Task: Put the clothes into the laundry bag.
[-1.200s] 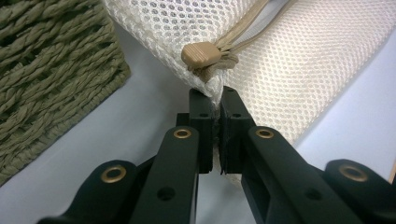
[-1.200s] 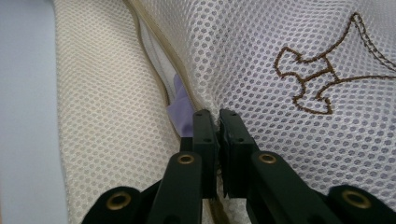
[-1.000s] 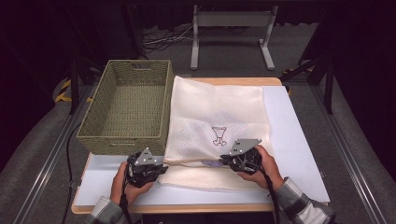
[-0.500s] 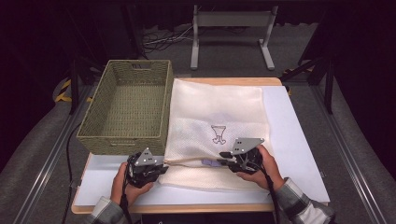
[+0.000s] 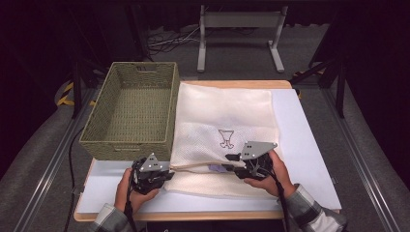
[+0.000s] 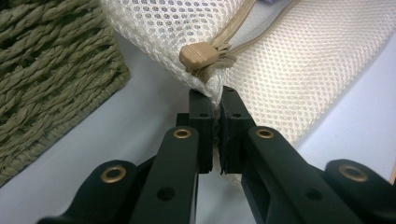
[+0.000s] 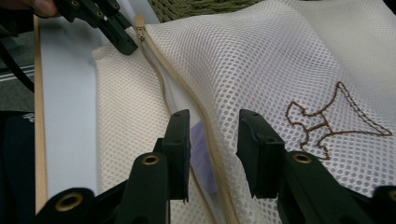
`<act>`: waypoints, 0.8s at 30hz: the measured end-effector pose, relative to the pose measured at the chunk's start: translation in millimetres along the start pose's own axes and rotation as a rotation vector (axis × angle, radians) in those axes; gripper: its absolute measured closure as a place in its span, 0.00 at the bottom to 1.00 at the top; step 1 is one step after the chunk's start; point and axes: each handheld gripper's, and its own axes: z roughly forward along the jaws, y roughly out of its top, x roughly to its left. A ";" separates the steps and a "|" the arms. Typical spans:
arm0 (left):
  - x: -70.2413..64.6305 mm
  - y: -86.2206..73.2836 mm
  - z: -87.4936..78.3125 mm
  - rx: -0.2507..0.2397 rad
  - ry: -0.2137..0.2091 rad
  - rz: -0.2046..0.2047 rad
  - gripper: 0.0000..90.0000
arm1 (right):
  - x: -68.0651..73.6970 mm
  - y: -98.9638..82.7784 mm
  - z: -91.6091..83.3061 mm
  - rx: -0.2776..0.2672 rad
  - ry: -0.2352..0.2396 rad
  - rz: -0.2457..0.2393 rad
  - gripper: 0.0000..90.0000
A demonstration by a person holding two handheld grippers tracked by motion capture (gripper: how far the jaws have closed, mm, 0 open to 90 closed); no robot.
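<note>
A cream mesh laundry bag (image 5: 225, 125) with a small brown embroidered emblem (image 5: 225, 138) lay flat on the white surface (image 5: 309, 145), filling the middle of the high view, its near edge towards the bottom of the frame. A tan zip (image 7: 161, 79) ran along that near edge and stood partly open, with something pale purple (image 7: 201, 154) showing through the gap.

The left gripper (image 5: 162, 175), at the lower left of the high view, had its fingers (image 6: 201, 126) pressed together on the bag's mesh corner, just below the tan zip end piece (image 6: 200, 55). In the right gripper view the same gripper (image 7: 125, 43) appeared at the upper left, pinching the corner beside the zip's end.

The right gripper (image 5: 231, 162), at the lower middle of the high view, rested at the bag's near edge. Its fingers (image 7: 180, 140) stood apart, having just been opening, with the zip line and the purple patch lying between them; the pads were not pressing on the mesh.

An olive-green woven rectangular basket (image 5: 133, 113) stood at the left of the high view, touching the bag's left edge, its corner just beside the left gripper.
</note>
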 end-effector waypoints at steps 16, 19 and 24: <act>-0.5 -0.4 1.2 -0.001 0.000 -0.001 0.96 | 8.5 18.0 15.3 -0.025 0.024 -0.010 0.75; -0.5 -0.6 1.8 0.001 -0.003 -0.006 0.96 | 11.5 23.8 21.6 -0.030 0.038 -0.016 0.76; -0.3 -1.2 2.2 -0.003 -0.010 -0.013 0.96 | 19.3 33.7 35.4 -0.027 0.066 -0.031 0.79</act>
